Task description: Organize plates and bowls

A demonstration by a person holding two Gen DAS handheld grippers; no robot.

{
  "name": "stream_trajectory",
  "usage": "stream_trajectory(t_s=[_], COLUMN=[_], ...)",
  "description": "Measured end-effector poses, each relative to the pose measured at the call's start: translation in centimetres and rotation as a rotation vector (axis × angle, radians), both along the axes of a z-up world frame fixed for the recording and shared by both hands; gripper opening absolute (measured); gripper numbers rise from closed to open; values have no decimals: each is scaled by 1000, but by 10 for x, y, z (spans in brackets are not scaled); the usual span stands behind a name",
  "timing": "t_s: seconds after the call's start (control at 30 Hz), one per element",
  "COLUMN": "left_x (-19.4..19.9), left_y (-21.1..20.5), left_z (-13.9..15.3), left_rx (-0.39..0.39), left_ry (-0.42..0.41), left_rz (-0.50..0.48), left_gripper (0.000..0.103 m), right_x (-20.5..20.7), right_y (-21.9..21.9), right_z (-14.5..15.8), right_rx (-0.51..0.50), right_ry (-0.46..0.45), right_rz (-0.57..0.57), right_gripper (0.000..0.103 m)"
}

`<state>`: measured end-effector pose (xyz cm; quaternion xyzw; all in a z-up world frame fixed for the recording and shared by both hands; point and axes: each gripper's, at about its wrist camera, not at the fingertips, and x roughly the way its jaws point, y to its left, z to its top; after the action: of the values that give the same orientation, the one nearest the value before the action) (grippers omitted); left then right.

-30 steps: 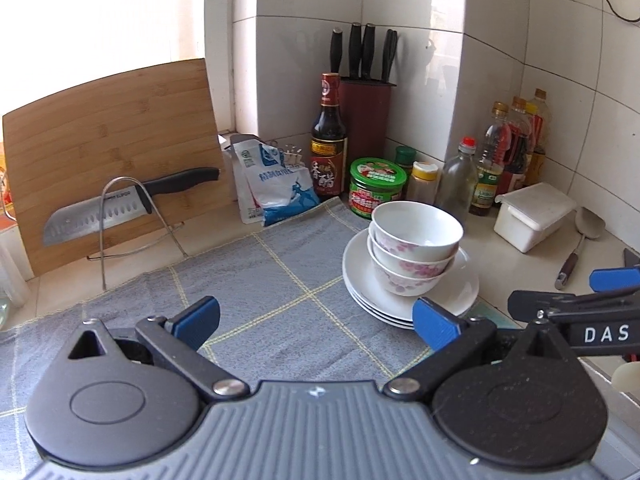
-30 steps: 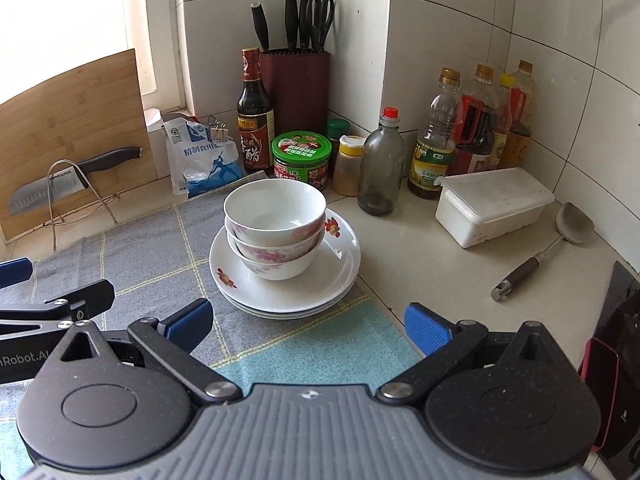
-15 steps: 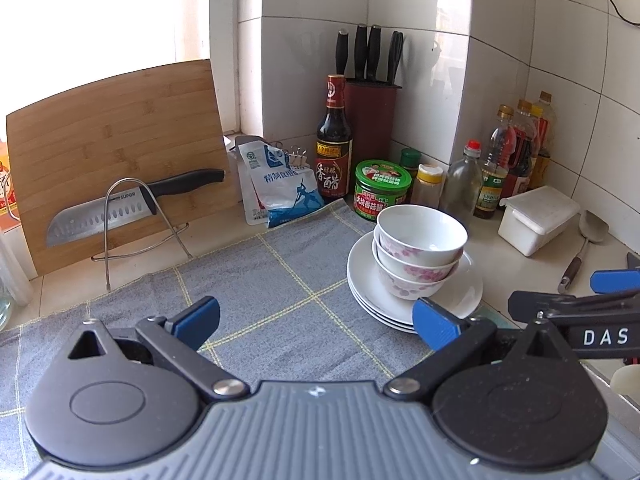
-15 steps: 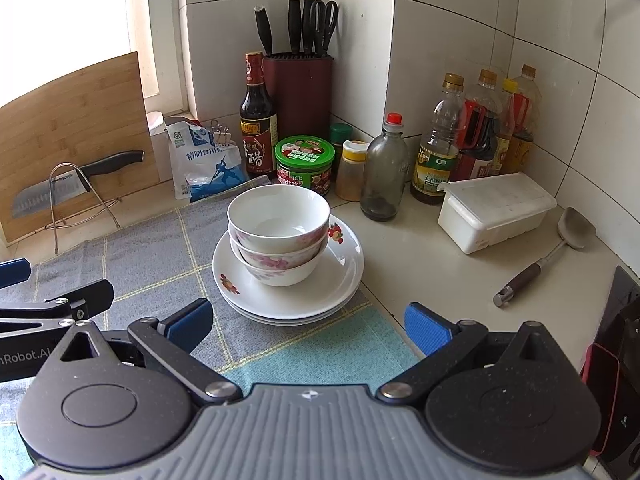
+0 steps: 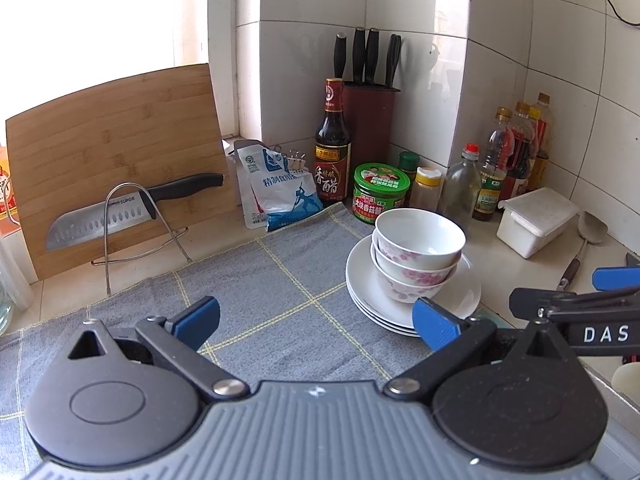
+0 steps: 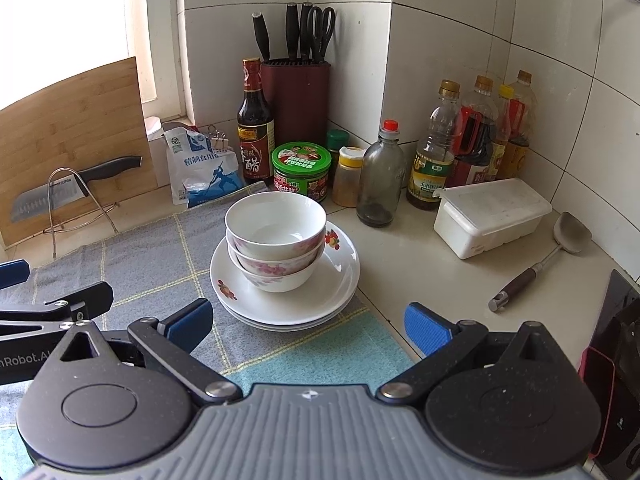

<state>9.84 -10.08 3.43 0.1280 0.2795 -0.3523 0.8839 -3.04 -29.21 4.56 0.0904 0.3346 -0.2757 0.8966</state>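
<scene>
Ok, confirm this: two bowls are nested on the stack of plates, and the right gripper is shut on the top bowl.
Wrong on the grip. The bowls are nested on the plates, but the right gripper is open and holds nothing. The right wrist view shows its fingers spread wide, short of the stack and clear of the top bowl.

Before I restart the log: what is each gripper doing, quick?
Left gripper: open, holding nothing.
Right gripper: open, holding nothing.

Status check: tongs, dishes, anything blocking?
Left tongs open, empty. Right tongs open, empty. Bowls nested on stacked plates, untouched. Approach unobstructed.
</scene>
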Motion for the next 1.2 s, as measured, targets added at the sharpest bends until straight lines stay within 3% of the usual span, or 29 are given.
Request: stream_trajectory(t_s=[1.2], left_x=[5], left_y=[-9], left_z=[-3], left_rx=[9], left_ry=[7], left_rz=[17], left_gripper=[102], right_x=[6], right_y=[-3], right_z=[-2], right_rx=[-5], right_ry=[7], right_rz=[-5], right_gripper=[103])
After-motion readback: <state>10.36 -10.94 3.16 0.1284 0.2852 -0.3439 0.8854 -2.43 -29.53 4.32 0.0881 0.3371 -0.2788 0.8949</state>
